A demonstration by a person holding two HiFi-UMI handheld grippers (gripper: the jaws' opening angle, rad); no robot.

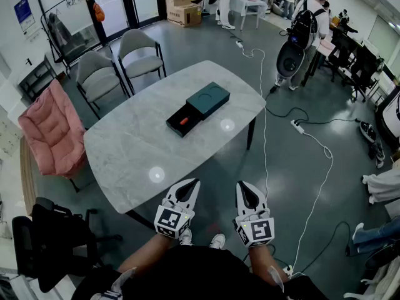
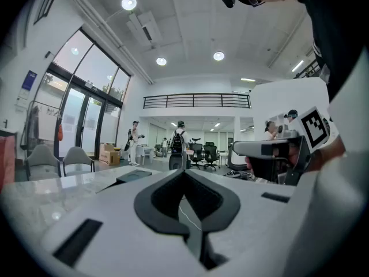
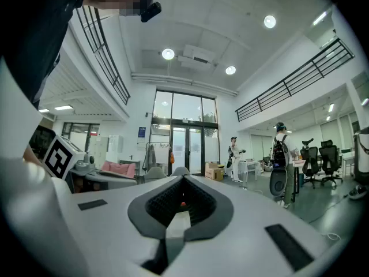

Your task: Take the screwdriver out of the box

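Note:
A dark box (image 1: 208, 100) lies in the middle of the marble table (image 1: 125, 161), its black tray (image 1: 185, 120) slid out toward me. In the tray rests the screwdriver (image 1: 184, 121) with its red-orange handle. My left gripper (image 1: 195, 182) and right gripper (image 1: 241, 184) are held side by side near my body, just off the table's near edge and well short of the box. Both point level at the table, jaws closed together and empty. The left gripper view shows its shut tips (image 2: 184, 172) and the box (image 2: 136, 176) low on the tabletop. The right gripper's tips (image 3: 183, 172) are also together.
Two grey chairs (image 1: 142, 56) stand beyond the table's far left, a pink padded chair (image 1: 49, 132) at its left, a black chair (image 1: 50, 242) near my left leg. Cables and a power strip (image 1: 299, 127) run over the floor at right. People stand at the back right.

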